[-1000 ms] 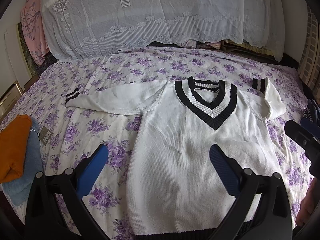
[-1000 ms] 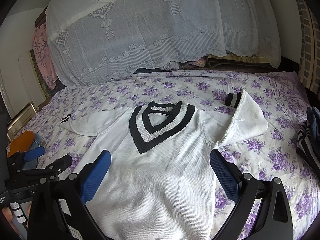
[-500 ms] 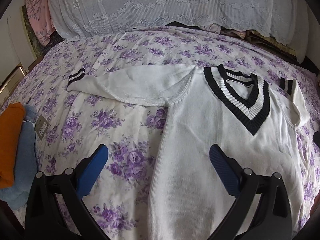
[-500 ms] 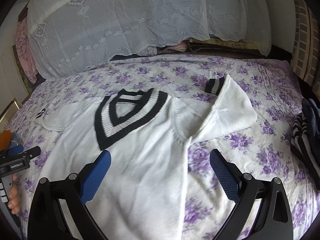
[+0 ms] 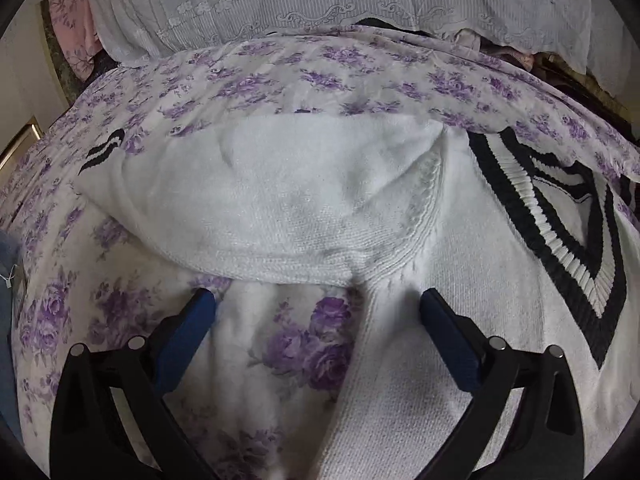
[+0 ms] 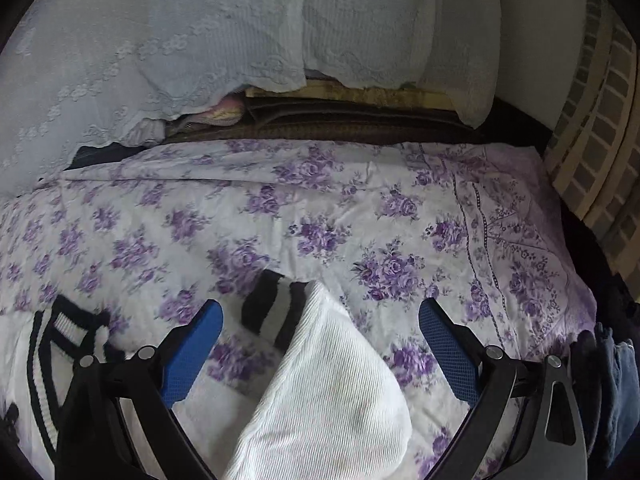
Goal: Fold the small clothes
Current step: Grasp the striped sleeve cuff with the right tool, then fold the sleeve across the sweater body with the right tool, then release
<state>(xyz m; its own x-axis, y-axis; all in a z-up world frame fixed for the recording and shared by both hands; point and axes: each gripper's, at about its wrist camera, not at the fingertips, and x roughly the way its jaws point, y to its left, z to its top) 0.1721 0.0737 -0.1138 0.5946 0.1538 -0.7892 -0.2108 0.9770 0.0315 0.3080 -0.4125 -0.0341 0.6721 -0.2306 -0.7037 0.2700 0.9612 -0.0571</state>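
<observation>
A bed with a flowered sheet (image 6: 320,208) fills both views. The white sweater (image 5: 460,280) lies flat; its armpit sits between the spread fingers of the left gripper (image 5: 316,312). The right gripper (image 6: 320,320), also spread, straddles the folded sleeve (image 6: 328,380). Contact is probably not made; closing low may pinch sheet too.

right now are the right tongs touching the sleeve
Cannot tell. In the right wrist view the open right tongs straddle the sleeve, with bedsheet showing beside each finger, but no clear contact or height gap.

Floral bedsheet (image 6: 320,208), lace cover (image 5: 360,0), brick wall (image 6: 604,128).
</observation>
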